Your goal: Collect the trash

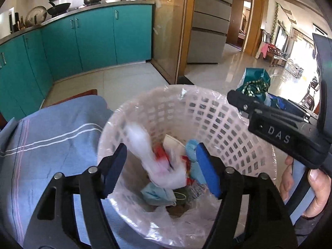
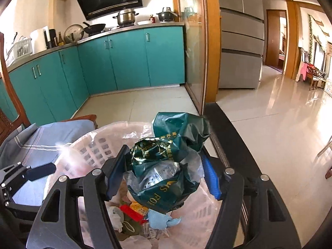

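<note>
We see left gripper (image 1: 161,170) jaws apart, nothing clamped; blurred white wrapper (image 1: 145,155) between them, above basket contents. We see pink mesh basket (image 1: 228,124) with clear liner, centre of frame, beside blue cloth (image 1: 51,145) at left. Right gripper (image 2: 164,170) clamped on crumpled green bag (image 2: 166,157), over basket (image 2: 93,145), lower centre.

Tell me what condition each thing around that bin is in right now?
Left gripper: open, nothing pinched.
White wad: blurred, loose between the open jaws over the bin.
Right gripper: clamped on a crumpled green bag.
Pink basket: plastic-lined, partly filled with trash.
Blue cloth: draped beside the basket.
</note>
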Action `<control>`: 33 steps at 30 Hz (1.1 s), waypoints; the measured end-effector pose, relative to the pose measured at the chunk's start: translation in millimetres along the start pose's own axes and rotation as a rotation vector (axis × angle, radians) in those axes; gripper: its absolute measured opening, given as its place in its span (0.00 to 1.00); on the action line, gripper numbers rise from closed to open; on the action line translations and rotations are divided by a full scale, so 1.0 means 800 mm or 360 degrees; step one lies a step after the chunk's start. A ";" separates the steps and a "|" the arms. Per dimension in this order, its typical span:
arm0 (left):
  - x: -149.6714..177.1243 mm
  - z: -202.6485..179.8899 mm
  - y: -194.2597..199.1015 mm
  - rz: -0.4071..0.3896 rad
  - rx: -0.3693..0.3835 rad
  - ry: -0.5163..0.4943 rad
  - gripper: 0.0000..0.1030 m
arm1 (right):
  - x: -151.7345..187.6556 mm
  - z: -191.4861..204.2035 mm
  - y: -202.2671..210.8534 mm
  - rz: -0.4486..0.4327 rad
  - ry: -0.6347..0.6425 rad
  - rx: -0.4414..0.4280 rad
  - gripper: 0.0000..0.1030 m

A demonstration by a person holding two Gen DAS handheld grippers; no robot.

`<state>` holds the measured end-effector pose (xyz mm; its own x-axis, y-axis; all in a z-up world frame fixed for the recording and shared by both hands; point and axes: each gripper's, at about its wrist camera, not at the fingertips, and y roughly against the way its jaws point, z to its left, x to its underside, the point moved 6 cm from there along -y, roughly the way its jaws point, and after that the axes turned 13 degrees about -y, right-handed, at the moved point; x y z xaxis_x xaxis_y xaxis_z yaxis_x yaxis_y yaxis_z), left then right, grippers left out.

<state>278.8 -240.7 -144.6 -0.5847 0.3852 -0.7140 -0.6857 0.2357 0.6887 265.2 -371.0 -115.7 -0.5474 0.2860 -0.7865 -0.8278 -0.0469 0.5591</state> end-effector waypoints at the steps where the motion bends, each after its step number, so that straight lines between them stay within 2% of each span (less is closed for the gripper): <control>1: 0.001 0.004 0.004 -0.0004 -0.0021 0.0011 0.69 | 0.001 0.004 -0.001 0.0007 0.0012 -0.0010 0.64; 5: 0.012 0.023 0.024 -0.0015 -0.0087 0.0061 0.71 | 0.003 0.009 0.000 0.0007 0.0034 -0.0031 0.66; 8: 0.017 0.036 0.033 -0.0011 -0.0123 0.0107 0.72 | 0.005 0.006 0.005 -0.0001 0.0027 -0.0055 0.74; 10: 0.022 0.043 0.042 -0.0012 -0.0146 0.0126 0.73 | 0.006 0.008 0.006 -0.0020 0.0023 -0.0076 0.87; 12: 0.030 0.052 0.057 -0.0011 -0.0167 0.0141 0.75 | 0.011 0.009 0.005 -0.0028 0.0008 -0.0102 0.94; 15: 0.051 0.077 0.100 -0.0058 -0.0249 0.0161 0.84 | 0.020 0.013 -0.002 -0.0017 0.0016 -0.0085 0.94; 18: 0.084 0.111 0.145 -0.0056 -0.0378 0.0185 0.86 | 0.018 0.024 0.025 -0.0209 0.0024 -0.0099 0.94; 20: 0.105 0.133 0.185 -0.0069 -0.0450 0.0203 0.88 | 0.023 0.040 0.049 -0.0308 0.0125 -0.0062 0.95; 22: 0.116 0.150 0.219 -0.0118 -0.0521 0.0208 0.94 | 0.035 0.059 0.081 -0.0370 0.0199 -0.0057 0.97; 24: 0.129 0.164 0.254 -0.0172 -0.0597 0.0211 0.96 | 0.048 0.072 0.106 -0.0351 0.0198 -0.0116 0.97; 27: 0.137 0.173 0.283 -0.0199 -0.0650 0.0207 0.97 | 0.076 0.096 0.146 -0.0263 0.0177 -0.0195 0.97; 33: 0.152 0.168 0.324 -0.0225 -0.0678 0.0171 0.97 | 0.113 0.140 0.199 -0.0125 0.0167 -0.0307 0.97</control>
<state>88.6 -13.0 -35.8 -0.4985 0.2758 -0.8218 -0.8661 -0.1170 0.4861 97.3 -245.3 -68.2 -0.4817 0.1955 -0.8542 -0.8711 -0.2136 0.4423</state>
